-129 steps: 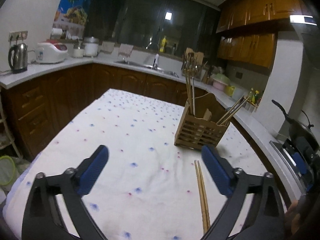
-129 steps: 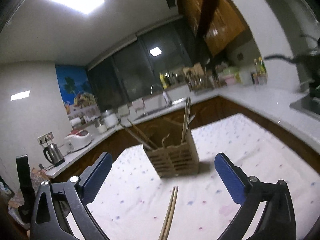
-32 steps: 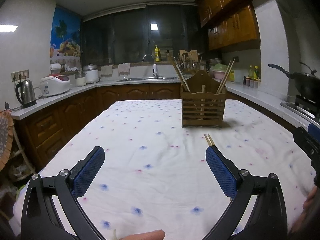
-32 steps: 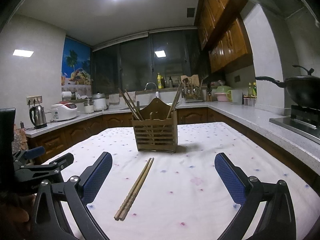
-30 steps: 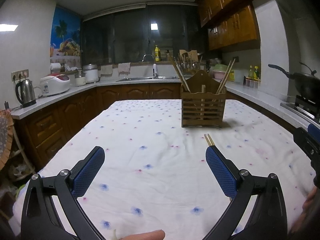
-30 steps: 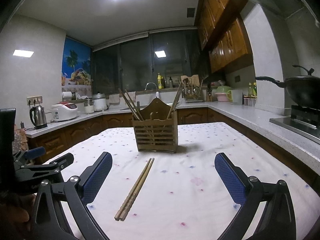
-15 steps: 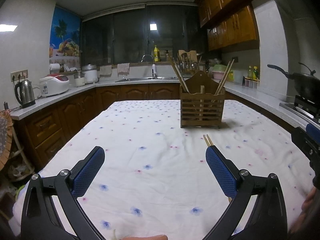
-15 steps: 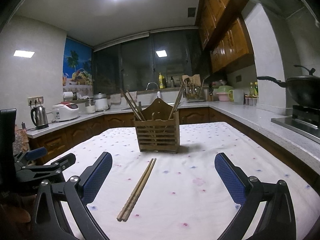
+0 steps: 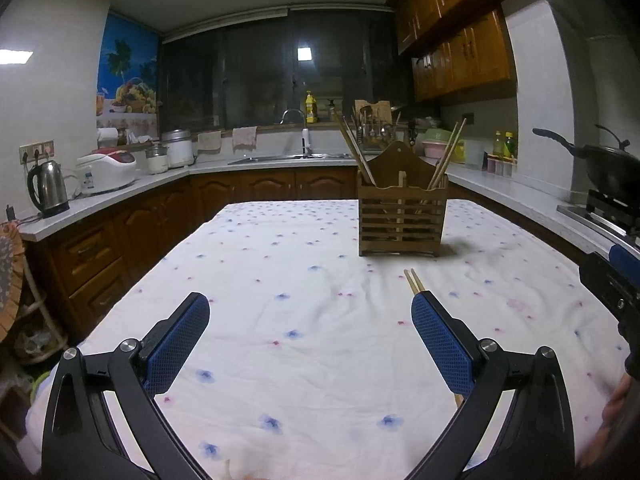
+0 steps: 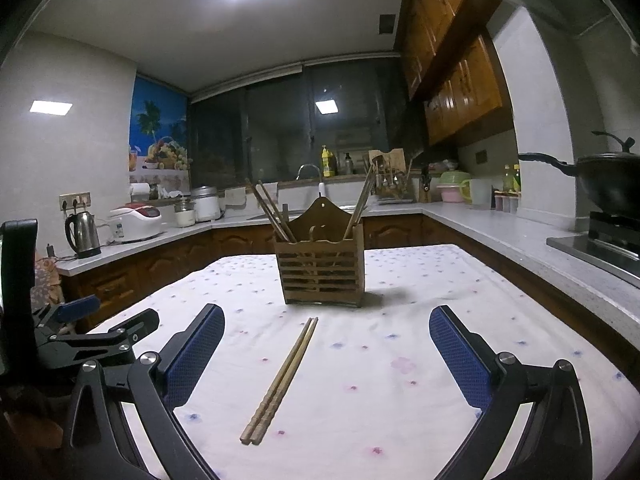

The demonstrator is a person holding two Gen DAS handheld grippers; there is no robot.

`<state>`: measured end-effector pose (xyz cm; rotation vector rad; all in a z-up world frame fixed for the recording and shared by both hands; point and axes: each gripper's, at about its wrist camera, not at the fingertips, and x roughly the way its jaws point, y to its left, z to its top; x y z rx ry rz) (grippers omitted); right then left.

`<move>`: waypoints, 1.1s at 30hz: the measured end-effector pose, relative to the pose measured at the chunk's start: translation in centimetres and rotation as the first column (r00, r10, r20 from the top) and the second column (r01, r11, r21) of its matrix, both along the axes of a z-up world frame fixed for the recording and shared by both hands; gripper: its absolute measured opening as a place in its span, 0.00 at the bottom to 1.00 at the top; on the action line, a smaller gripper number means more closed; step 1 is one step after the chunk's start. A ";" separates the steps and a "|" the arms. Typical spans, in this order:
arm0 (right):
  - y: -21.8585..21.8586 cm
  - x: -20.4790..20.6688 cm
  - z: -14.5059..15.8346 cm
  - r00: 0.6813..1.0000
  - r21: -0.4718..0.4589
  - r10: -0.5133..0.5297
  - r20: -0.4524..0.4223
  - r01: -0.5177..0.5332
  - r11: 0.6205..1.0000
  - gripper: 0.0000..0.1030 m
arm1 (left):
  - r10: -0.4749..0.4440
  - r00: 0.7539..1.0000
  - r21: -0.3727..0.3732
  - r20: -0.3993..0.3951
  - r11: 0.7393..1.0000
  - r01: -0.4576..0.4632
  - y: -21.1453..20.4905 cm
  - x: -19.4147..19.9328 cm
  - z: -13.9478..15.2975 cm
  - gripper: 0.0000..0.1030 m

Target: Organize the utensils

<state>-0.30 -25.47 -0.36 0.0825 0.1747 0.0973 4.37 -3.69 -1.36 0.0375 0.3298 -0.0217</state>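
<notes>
A pair of wooden chopsticks point(image 10: 282, 376) lies flat on the white flowered tablecloth point(image 10: 400, 344), in front of a wooden slatted utensil holder point(image 10: 322, 268) that holds several chopsticks. My right gripper point(image 10: 326, 344) is open and empty, with the pair lying between its fingers. In the left wrist view the holder point(image 9: 401, 216) stands ahead to the right, and the chopstick tips point(image 9: 413, 280) show just past the right finger. My left gripper point(image 9: 308, 332) is open and empty, low over the cloth.
Counters run around the table with a kettle point(image 9: 48, 188), a rice cooker point(image 9: 108, 172) and a sink point(image 9: 288, 156). A wok point(image 10: 608, 184) sits on the stove at the right. The left gripper point(image 10: 80, 336) shows at the right wrist view's left edge.
Both grippers have crept slightly forward and steadied; the holder sits a touch nearer. The chopsticks have not moved and both grippers stay open.
</notes>
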 end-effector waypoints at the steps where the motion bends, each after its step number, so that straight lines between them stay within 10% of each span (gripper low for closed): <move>1: -0.1 0.0 0.0 1.000 0.001 0.001 -0.001 -0.001 1.000 1.00 | 0.001 1.000 -0.002 0.000 1.000 -0.001 0.0 0.0 0.0 1.00; 33: 0.1 0.0 0.0 1.000 0.002 0.001 -0.002 -0.001 1.000 1.00 | -0.004 1.000 -0.013 -0.010 1.000 0.004 0.5 0.0 -0.1 1.00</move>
